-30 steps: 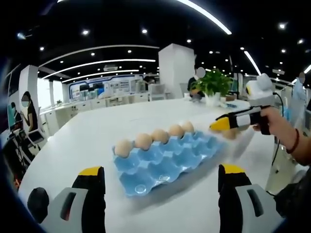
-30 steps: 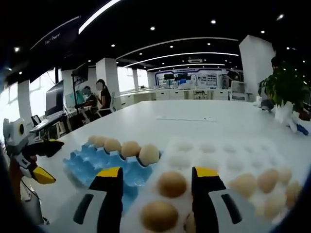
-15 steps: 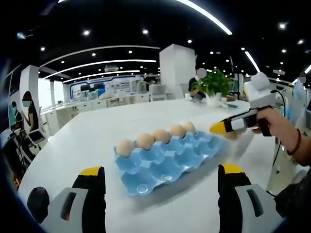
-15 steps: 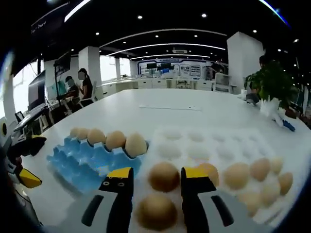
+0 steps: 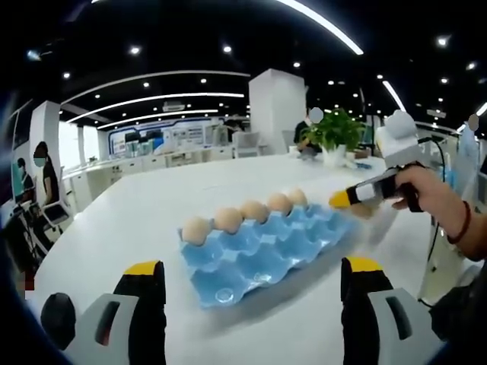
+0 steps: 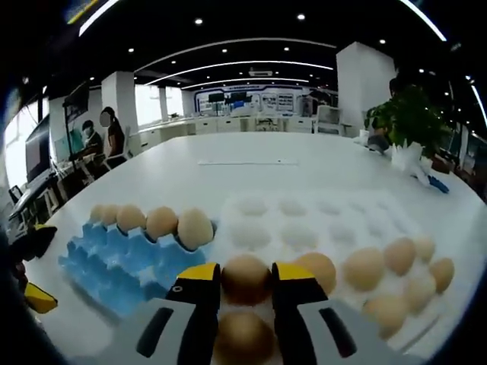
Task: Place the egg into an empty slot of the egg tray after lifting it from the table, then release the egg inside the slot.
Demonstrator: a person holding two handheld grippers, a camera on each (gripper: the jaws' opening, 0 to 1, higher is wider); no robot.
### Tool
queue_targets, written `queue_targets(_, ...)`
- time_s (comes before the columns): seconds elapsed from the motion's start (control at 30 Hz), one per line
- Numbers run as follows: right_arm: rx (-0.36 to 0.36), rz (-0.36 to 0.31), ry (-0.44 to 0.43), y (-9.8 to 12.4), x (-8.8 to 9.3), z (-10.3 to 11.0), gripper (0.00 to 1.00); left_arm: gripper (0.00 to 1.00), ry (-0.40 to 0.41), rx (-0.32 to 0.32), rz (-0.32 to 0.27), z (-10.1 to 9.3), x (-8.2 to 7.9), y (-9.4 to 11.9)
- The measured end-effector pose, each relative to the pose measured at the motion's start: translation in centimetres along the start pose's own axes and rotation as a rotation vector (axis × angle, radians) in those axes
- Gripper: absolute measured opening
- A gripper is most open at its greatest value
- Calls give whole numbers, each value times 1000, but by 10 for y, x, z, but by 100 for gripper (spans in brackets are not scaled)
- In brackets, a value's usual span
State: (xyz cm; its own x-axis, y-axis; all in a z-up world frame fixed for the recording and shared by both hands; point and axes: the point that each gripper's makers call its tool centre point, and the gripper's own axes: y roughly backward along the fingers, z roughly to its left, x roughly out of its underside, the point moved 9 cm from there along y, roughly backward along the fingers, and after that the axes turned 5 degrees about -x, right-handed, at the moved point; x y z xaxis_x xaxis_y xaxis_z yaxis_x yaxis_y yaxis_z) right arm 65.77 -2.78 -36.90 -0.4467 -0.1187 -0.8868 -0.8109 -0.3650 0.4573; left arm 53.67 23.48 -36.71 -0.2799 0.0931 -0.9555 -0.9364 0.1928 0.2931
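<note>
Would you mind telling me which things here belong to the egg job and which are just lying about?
For the job:
right gripper, closed around an egg
blue egg tray, with empty slots
white tray with the remaining eggs
left gripper, open

Just lying about:
potted plant
paper strip

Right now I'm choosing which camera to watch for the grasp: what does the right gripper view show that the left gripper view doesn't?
Right gripper view: the white tray with loose eggs, and the right gripper with its jaws close on either side of one egg.

Left gripper view: the open left gripper hanging short of the blue tray, and the person's hand holding the other tool.

Both: the blue egg tray with its single row of eggs along one edge, the remaining slots empty.
</note>
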Motion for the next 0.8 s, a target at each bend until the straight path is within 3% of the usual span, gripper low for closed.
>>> queue_targets(0.43,-11,-10,-6,2,1,-1,27,96,-11,8,1,-1,0,0)
queue_targets(0.6,-29,-49,-63,4,-1,-4,27,96,-12,2,-1,1,0,3)
queue_targets(0.8,-51,-81,-71,5,-1,-5,27,96,-10,0,-2,2,-1,4)
